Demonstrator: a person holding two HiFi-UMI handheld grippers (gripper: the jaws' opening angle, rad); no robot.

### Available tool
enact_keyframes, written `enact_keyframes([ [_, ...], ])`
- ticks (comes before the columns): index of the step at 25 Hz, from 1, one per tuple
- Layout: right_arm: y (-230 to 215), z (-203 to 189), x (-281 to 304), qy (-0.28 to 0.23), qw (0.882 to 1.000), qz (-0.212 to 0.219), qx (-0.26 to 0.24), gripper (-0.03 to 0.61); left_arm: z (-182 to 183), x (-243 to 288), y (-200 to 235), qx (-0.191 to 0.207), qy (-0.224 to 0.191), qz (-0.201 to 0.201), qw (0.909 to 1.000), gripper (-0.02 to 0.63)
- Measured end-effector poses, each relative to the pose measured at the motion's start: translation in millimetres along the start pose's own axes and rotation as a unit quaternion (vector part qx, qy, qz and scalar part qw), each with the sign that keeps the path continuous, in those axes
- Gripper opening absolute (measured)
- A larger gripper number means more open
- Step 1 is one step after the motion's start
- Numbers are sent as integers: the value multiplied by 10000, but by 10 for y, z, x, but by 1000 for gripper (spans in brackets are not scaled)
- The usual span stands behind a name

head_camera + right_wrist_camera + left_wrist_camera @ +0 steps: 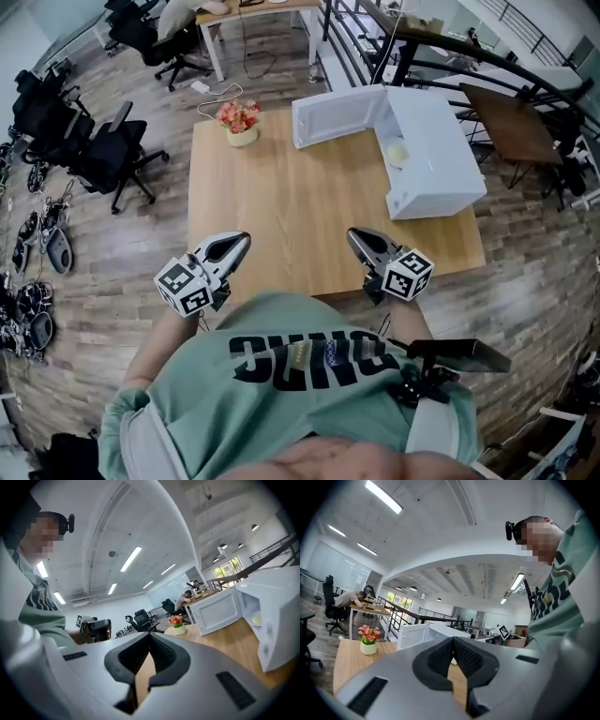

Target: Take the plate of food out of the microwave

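So, plate of food (397,152): inside the open microwave (441,159), far right on the table (281,206).
Right gripper (355,235): jaws together, empty; nearer, plate ahead and rightward.
Left gripper (243,240): jaws together, empty; farther off.

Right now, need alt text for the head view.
A white microwave stands at the far right of a wooden table, its door swung open and a plate of food inside. Near the person, the left gripper and right gripper hover at the table's front edge, both shut and empty; a flower pot sits at the far left.
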State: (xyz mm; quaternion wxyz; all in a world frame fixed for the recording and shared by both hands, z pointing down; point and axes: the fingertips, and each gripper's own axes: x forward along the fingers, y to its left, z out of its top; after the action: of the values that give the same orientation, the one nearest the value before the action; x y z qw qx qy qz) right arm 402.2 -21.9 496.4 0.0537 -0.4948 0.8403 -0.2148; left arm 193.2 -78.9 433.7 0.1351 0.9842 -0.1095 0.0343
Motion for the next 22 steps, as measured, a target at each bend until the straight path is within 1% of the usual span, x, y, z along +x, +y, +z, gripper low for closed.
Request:
enact_keyframes([
  [3,194,67,488,157,9993,254,-223,6,48,-333,287,-43,-202,209,9996,3],
  [6,454,130,994,300,9979,341,-467,6,85,-682,642,-73,-439,282,9986,3],
  [10,791,180,1554,511,9954,312,-752,6,151,-1110,1067,-54,-664,263,9974,3],
  [12,924,226,1817,594,9942,238,-864,6,148,-1302,1281,0,-677,215,9975,3],
  [15,1116,289,2138,722,9917,194,-1048,6,107,-1512,1567,-53,-672,116,9977,3],
  [18,1124,307,2291,850,9897,172,-1139,6,94,-1521,1745,-82,-687,34,9976,3],
  [22,797,318,2287,963,9911,110,-908,6,134,-1256,1803,-54,-669,-55,9977,3],
])
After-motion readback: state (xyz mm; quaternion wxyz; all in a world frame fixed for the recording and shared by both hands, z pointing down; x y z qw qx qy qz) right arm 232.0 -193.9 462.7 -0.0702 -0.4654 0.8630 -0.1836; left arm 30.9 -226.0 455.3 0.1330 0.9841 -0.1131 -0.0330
